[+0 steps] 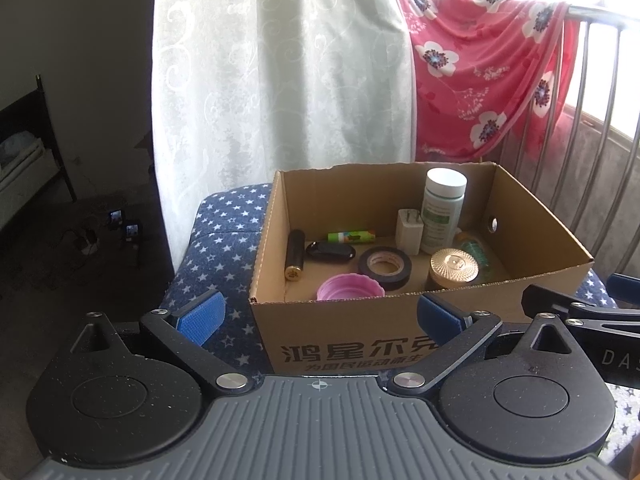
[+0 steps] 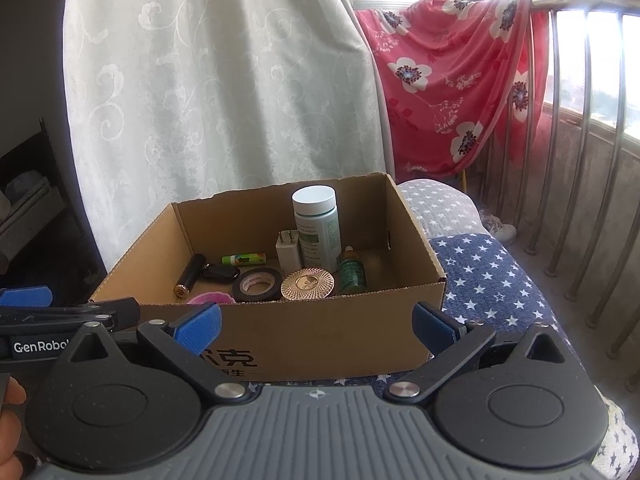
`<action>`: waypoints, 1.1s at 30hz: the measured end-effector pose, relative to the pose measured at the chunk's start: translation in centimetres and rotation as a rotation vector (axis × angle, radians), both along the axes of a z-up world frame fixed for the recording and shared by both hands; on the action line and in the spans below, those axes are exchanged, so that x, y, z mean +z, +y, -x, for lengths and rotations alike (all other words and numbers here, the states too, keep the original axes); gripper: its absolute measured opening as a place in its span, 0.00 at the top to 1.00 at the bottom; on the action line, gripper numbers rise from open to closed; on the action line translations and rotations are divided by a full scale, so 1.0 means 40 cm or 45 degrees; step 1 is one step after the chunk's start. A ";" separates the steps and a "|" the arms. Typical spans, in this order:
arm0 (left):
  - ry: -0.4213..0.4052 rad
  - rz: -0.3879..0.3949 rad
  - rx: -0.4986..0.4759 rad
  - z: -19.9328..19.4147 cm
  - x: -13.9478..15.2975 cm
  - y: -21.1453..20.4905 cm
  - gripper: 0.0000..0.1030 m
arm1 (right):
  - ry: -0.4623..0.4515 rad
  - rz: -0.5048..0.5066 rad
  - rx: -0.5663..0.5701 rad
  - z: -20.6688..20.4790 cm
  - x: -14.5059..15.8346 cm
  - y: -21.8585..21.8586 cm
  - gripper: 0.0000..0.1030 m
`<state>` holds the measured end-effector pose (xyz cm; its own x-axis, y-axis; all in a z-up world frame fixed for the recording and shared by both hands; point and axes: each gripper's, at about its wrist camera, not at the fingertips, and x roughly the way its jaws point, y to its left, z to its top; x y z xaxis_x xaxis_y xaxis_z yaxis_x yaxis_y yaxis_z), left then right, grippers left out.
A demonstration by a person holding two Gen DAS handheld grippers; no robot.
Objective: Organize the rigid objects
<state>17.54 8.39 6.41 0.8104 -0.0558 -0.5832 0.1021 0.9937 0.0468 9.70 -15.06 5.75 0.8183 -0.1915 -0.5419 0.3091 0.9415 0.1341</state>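
Both grippers hovered just before the cardboard box (image 1: 360, 320), the left gripper (image 1: 318, 316) and right gripper (image 2: 318, 322) each with jaws spread wide, grasping nothing. Inside the box on the star-patterned cushion (image 1: 224, 216) lay, left to right, a black tube (image 1: 295, 254), key fob (image 1: 330, 251), green lighter (image 1: 351, 236), pink lid (image 1: 351, 287), tape roll (image 1: 385, 267), white charger (image 1: 409, 231), gold-lidded jar (image 1: 454, 269) and an upright white-capped bottle (image 1: 442, 210).
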 end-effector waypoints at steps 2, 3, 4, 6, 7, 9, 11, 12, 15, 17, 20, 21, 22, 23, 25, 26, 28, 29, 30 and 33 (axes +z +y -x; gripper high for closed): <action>0.001 0.005 0.002 -0.001 0.000 0.002 0.00 | -0.001 0.004 0.002 -0.002 0.002 0.002 0.00; 0.000 0.006 0.001 -0.003 0.000 0.005 0.00 | -0.001 0.005 0.004 -0.002 0.003 0.003 0.00; -0.001 0.008 0.001 -0.003 0.000 0.007 0.00 | -0.001 0.008 0.007 -0.004 0.004 0.003 0.00; 0.002 0.013 0.003 -0.004 0.000 0.011 0.00 | -0.001 0.014 0.014 -0.010 0.006 0.006 0.00; 0.004 0.017 0.006 -0.005 0.000 0.013 0.00 | 0.000 0.017 0.016 -0.012 0.007 0.007 0.00; 0.008 0.023 0.009 -0.006 0.000 0.016 0.01 | -0.001 0.023 0.019 -0.016 0.009 0.011 0.00; 0.009 0.026 0.012 -0.005 0.002 0.018 0.01 | -0.001 0.023 0.021 -0.018 0.011 0.014 0.00; 0.009 0.026 0.013 -0.006 0.002 0.021 0.01 | 0.000 0.023 0.022 -0.020 0.011 0.015 0.00; 0.008 0.024 0.013 -0.008 0.004 0.022 0.01 | 0.002 0.020 0.023 -0.023 0.012 0.016 0.00; 0.008 0.026 0.013 -0.008 0.004 0.022 0.02 | 0.003 0.020 0.023 -0.024 0.013 0.016 0.00; 0.010 0.030 0.007 -0.009 0.003 0.022 0.02 | 0.003 0.022 0.021 -0.024 0.013 0.016 0.00; 0.011 0.031 0.006 -0.010 0.003 0.022 0.02 | 0.002 0.023 0.020 -0.023 0.012 0.015 0.00; 0.012 0.032 0.005 -0.009 0.003 0.021 0.02 | 0.002 0.023 0.019 -0.023 0.012 0.015 0.00; 0.012 0.031 0.004 -0.009 0.003 0.020 0.02 | 0.003 0.022 0.017 -0.022 0.012 0.015 0.00; 0.011 0.029 0.001 -0.009 0.003 0.019 0.02 | 0.005 0.021 0.015 -0.021 0.011 0.013 0.00; 0.011 0.028 0.000 -0.008 0.003 0.017 0.02 | 0.006 0.020 0.014 -0.020 0.011 0.013 0.00; 0.011 0.027 -0.001 -0.007 0.004 0.015 0.02 | 0.006 0.020 0.014 -0.020 0.012 0.012 0.00; 0.012 0.027 -0.002 -0.008 0.004 0.015 0.02 | 0.006 0.020 0.013 -0.019 0.012 0.011 0.00; 0.013 0.027 -0.002 -0.008 0.004 0.014 0.02 | 0.006 0.020 0.013 -0.018 0.013 0.012 0.00; 0.015 0.026 -0.004 -0.008 0.004 0.014 0.02 | 0.008 0.019 0.012 -0.017 0.013 0.010 0.00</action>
<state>17.88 8.94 6.57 0.8035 -0.0701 -0.5911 0.1053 0.9941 0.0253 10.37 -14.67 6.25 0.8170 -0.1918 -0.5439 0.3009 0.9463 0.1182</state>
